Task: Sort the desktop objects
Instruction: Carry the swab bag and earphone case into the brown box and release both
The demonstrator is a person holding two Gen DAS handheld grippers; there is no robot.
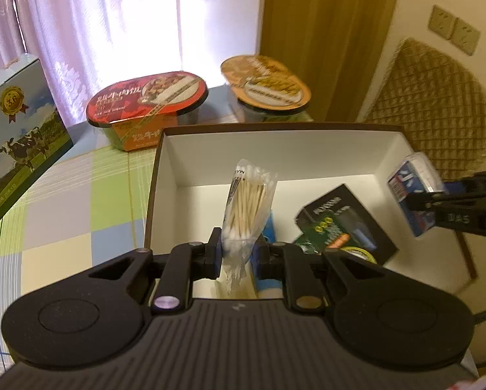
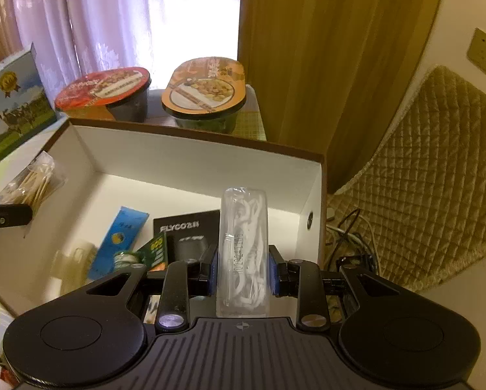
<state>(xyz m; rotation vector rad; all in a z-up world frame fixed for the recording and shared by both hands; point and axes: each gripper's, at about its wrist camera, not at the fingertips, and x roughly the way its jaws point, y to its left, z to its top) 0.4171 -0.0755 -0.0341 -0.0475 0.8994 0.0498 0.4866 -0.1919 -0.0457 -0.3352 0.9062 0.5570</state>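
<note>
The left gripper (image 1: 236, 253) is held above the near edge of the open white cardboard box with a brown rim (image 1: 308, 159), its blue-padded fingers (image 1: 215, 250) closed against a clear plastic bag of wooden cotton swabs (image 1: 247, 208), which stands upright between them over the box floor. The right gripper (image 2: 243, 266) is poised over the box's near right part, its fingers clamped on a clear plastic packet of coiled white cable (image 2: 244, 247), also upright. Each tool is seen from the other's camera: in the left wrist view the right gripper enters from the right edge with the packet's blue-printed side showing, and in the right wrist view the swab bag appears at the left wall of the box. On the box floor lie a black FLYCO carton (image 2: 190, 230), a green packet (image 2: 156, 250), a small round tin (image 2: 125, 258) and a blue rectangular pack (image 2: 122, 237); the lettering on the carton is legible only in the right wrist view. Beyond the far edge of the box, on the checked tablecloth (image 1: 64, 221), stand a red-lidded meal tub (image 1: 148, 97) and an orange-lidded meal tub (image 1: 265, 81), with a milk carton printed with cows (image 1: 15, 143) at the left. A quilted chair back (image 2: 438, 169) is seen beside the table's right edge.
</note>
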